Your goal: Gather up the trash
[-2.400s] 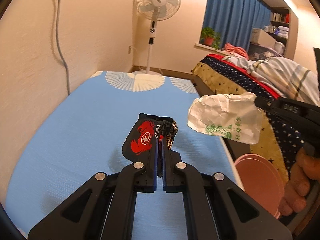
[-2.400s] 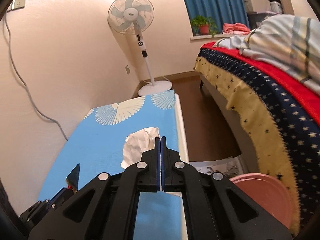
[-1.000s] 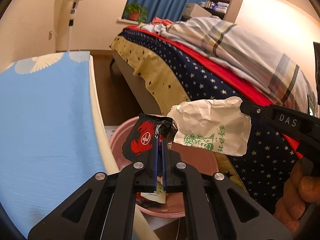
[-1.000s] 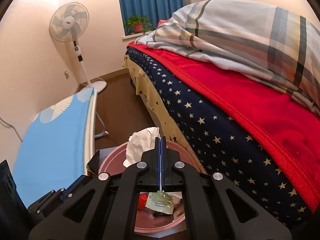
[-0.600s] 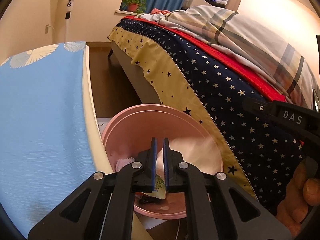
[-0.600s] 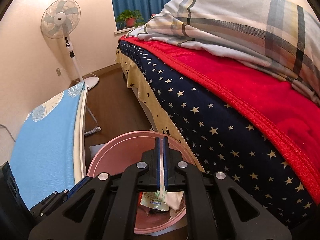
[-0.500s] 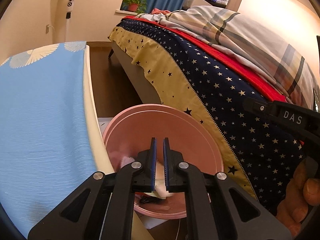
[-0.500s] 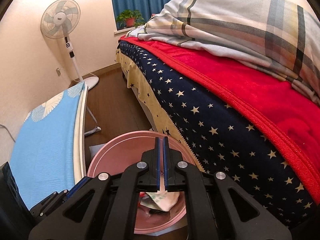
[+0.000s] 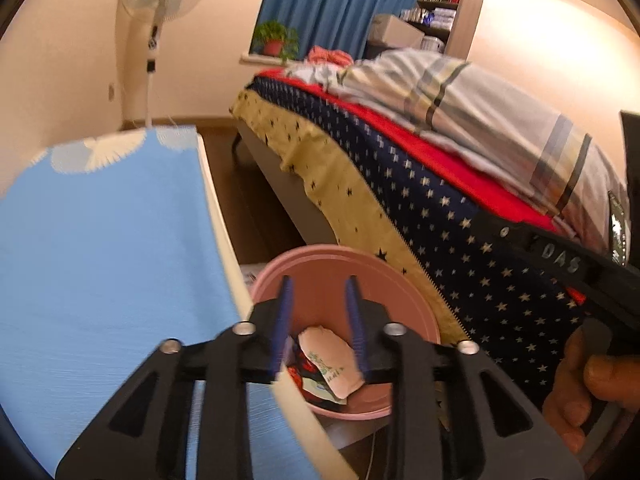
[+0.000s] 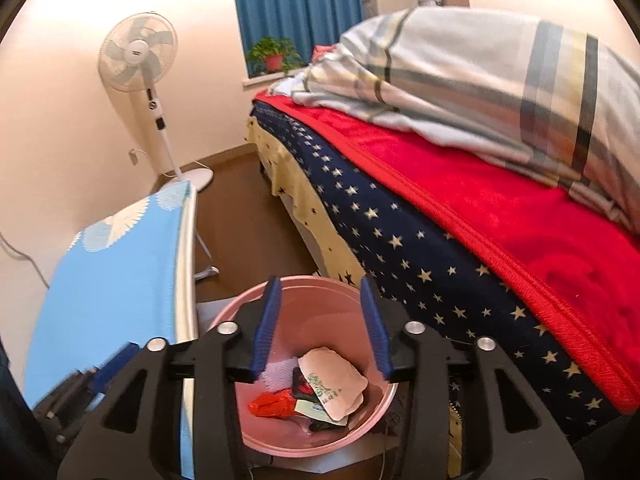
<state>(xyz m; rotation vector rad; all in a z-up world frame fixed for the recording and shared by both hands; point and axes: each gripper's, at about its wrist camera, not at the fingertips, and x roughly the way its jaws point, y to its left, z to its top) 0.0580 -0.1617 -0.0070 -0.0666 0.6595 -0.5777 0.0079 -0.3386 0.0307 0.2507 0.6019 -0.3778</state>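
Both hand-held grippers, left (image 9: 318, 322) and right (image 10: 322, 326), hang over the pink bin (image 10: 362, 294) with jaws wide apart and nothing in them. The trash (image 10: 330, 388) lies inside, at 6 o'clock. The counter (image 9: 104, 240) looks bare, so the job seems done.

crumpled white paper wrapper (image 10: 334, 384), black-and-red packet (image 10: 301, 389) and red scrap (image 10: 272, 404) lie in the pink bin (image 10: 304, 438).

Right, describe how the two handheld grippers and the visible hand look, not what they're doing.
Both the left gripper and right gripper are matte black angular frames with cut-out openings, silver round bolts and blue finger pads. The right one's body shows raised "DAS" lettering in the left view. A bare hand grips it; no sleeve shows.
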